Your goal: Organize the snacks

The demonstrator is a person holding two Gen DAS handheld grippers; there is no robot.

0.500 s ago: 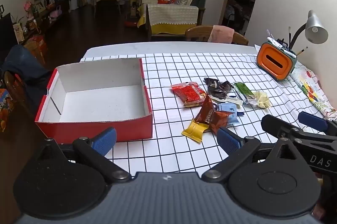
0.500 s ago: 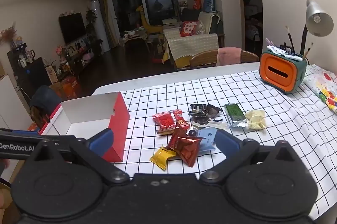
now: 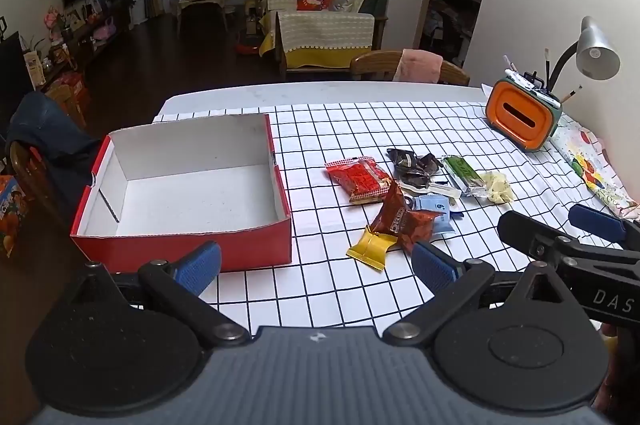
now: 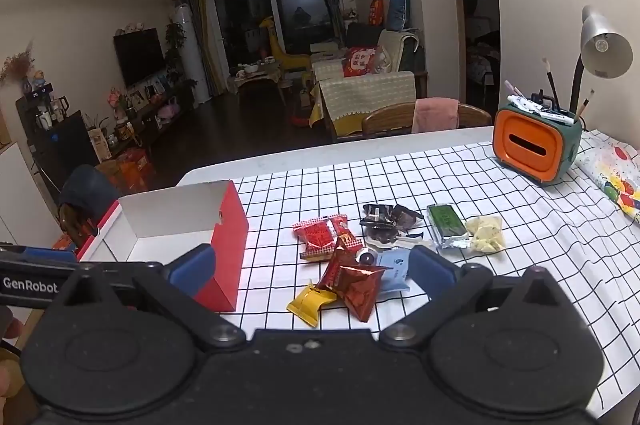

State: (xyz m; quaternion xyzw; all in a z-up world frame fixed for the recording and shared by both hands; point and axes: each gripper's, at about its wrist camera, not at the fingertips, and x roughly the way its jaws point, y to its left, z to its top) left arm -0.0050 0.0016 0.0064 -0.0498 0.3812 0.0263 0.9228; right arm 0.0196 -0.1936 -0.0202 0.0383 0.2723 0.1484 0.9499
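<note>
An empty red box with a white inside [image 3: 184, 185] sits on the left of the checked tablecloth [image 3: 360, 129]; it also shows in the right wrist view [image 4: 224, 237]. To its right lies a pile of snacks: a red packet [image 3: 358, 177], a brown Oreo packet [image 3: 402, 219], a yellow packet [image 3: 370, 245], a blue packet [image 3: 436, 211], dark wrappers [image 3: 412, 161], a green bar [image 3: 462, 171] and a pale snack [image 3: 498, 187]. My left gripper [image 3: 316, 265] is open and empty in front of the box. My right gripper [image 4: 312, 271] is open and empty, just in front of the pile.
An orange and green pen holder [image 3: 524, 115] and a desk lamp [image 3: 598, 51] stand at the back right. A colourful cloth [image 3: 592, 169] lies along the right edge. A chair with a pink towel [image 3: 416, 65] stands behind the table.
</note>
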